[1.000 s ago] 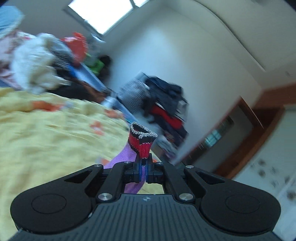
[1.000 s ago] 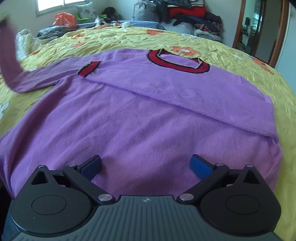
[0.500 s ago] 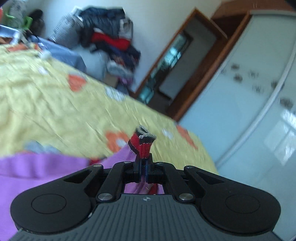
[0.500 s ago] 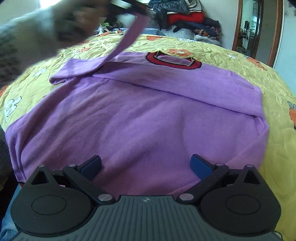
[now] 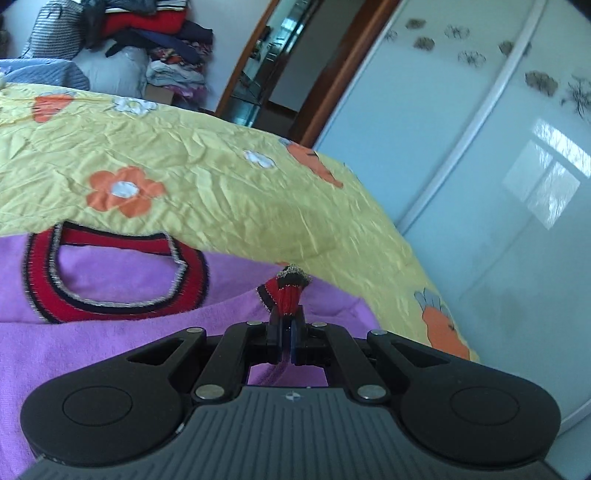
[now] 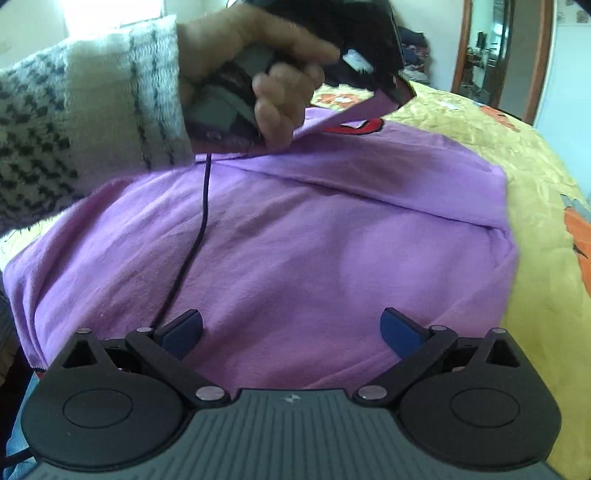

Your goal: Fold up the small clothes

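Observation:
A purple sweater (image 6: 314,251) with a red and black collar (image 5: 110,273) lies spread on the yellow bedspread (image 5: 229,184). My left gripper (image 5: 286,343) is shut on the red and black sleeve cuff (image 5: 288,291), held just right of the collar over the sweater's far right shoulder. In the right wrist view a hand (image 6: 258,66) in a knitted sleeve carries that left gripper across the sweater, the purple sleeve trailing under it. My right gripper (image 6: 291,332) hovers open over the sweater's near part, nothing between its blue pads (image 6: 400,330).
A heap of folded clothes (image 5: 155,33) sits past the bed's far end beside a wood-framed doorway (image 5: 273,62). A glossy sliding wardrobe door (image 5: 480,184) runs along the bed's right side. A thin dark cable (image 6: 192,236) hangs over the sweater.
My left gripper has swung from the bed's left side across to the right with the cuff, folding the sleeve over the sweater's chest and dropping lower. The right gripper has stayed nearly in place, open.

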`<state>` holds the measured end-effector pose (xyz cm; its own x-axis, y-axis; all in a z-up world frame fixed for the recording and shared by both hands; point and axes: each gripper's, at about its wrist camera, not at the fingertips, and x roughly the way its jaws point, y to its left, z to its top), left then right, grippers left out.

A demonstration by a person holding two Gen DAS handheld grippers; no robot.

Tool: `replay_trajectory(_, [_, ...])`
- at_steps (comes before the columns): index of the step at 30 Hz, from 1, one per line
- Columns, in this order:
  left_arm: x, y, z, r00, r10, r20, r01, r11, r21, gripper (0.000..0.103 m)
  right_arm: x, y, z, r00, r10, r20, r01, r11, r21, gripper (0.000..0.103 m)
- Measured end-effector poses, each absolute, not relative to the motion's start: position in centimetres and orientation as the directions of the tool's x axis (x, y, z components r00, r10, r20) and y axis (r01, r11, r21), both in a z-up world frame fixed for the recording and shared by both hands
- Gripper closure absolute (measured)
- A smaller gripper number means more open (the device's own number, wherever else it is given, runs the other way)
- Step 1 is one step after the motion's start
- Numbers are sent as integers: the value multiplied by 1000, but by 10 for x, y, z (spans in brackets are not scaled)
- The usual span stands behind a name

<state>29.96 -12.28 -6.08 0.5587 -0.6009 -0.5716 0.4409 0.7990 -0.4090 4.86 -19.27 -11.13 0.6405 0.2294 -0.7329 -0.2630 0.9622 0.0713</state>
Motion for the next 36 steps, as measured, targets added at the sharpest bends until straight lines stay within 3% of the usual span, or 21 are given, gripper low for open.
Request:
replay_trajectory(14, [304, -169, -88, 462, -605, -648, 492, 783, -381, 100, 48, -195, -110, 639, 230, -734, -251, 964, 83, 0])
replay_trajectory(16, [305, -167, -96, 420, -625, -658, 493, 766, -412, 96, 48, -198, -107, 653, 224, -723, -247, 966, 75, 0])
replay_trajectory(17, [304, -164, -98, 411, -626, -663, 490, 765, -418, 82, 49, -203, -104, 670, 215, -710, -237, 969, 69, 0])
replay_trajectory(18, [303, -159, -97, 406, -623, -669, 484, 767, -421, 56, 50, -209, -101, 691, 203, -693, -223, 973, 63, 0])
replay_trajectory(19, [299, -150, -93, 411, -631, -658, 479, 763, -433, 42, 54, -218, -97, 713, 190, -675, -203, 977, 62, 0])
replay_trajectory(20, [294, -137, -86, 430, -651, -626, 480, 752, -452, 20, 59, -228, -93, 730, 180, -659, -180, 981, 69, 0])
replay_trajectory(21, [290, -120, -79, 452, -664, -596, 474, 745, -470, 11, 68, -240, -91, 743, 171, -647, -156, 984, 82, 0])
replay_trajectory(27, [279, -1, -62, 587, -579, -565, 316, 807, -499, 9, 154, -300, -79, 762, 324, -561, -170, 935, 311, 0])
replay_trajectory(30, [271, 54, -71, 639, -455, -620, 190, 875, -446, 9, 208, -305, -85, 731, 196, -654, -61, 973, 223, 1])
replay_trajectory(31, [266, 70, -73, 643, -446, -623, 170, 876, -451, 9, 219, -314, -90, 718, 180, -672, -7, 968, 252, 1])
replay_trajectory(33, [255, 98, -75, 660, -413, -627, 140, 888, -437, 9, 230, -340, -106, 691, 268, -672, 59, 905, 421, 8])
replay_trajectory(35, [248, 117, -79, 667, -375, -644, 115, 906, -408, 9, 236, -360, -123, 676, 347, -649, 97, 832, 546, 38])
replay_trajectory(36, [247, 125, -82, 668, -368, -647, 107, 908, -406, 9, 239, -365, -128, 686, 352, -637, 105, 818, 566, 43])
